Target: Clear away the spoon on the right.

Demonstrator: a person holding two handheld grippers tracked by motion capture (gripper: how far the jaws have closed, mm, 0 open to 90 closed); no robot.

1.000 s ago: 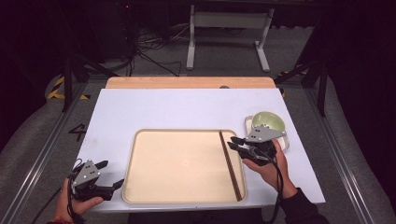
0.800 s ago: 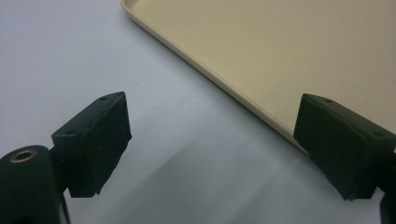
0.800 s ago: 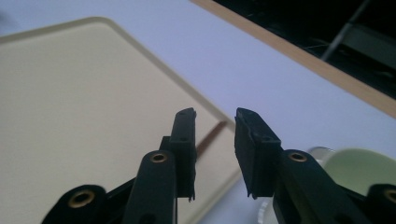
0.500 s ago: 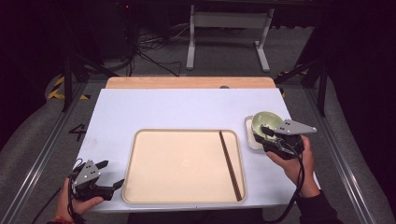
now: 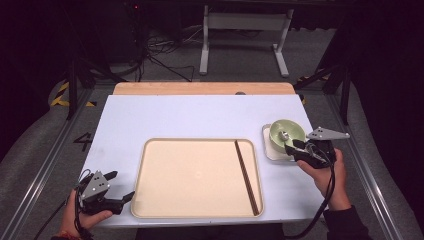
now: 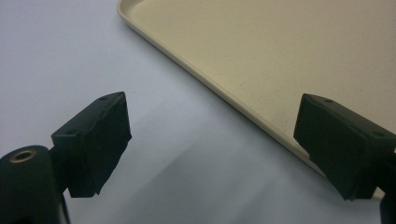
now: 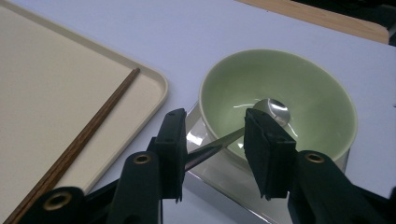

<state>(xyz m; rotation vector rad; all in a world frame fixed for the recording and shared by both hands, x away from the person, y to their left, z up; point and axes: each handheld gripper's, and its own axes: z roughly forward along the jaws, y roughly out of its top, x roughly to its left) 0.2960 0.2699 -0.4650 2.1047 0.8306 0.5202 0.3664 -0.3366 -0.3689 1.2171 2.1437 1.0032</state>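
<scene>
Spoon, silver metal (image 7: 243, 133), lies between the parted jaws of the right hand-held gripper (image 7: 212, 154); jaws have just been opening, pads not pressing on the handle. Spoon bowl rests inside the pale green ceramic bowl (image 7: 322, 107), which sits on a small square white dish (image 5: 270, 150) at the right of the white counter (image 5: 190, 117). Left hand-held gripper (image 6: 212, 144) at near left, jaws wide apart beside the beige plastic tray (image 5: 190, 175). Dark wooden chopsticks (image 5: 246, 175) lie along the tray's right side.
</scene>
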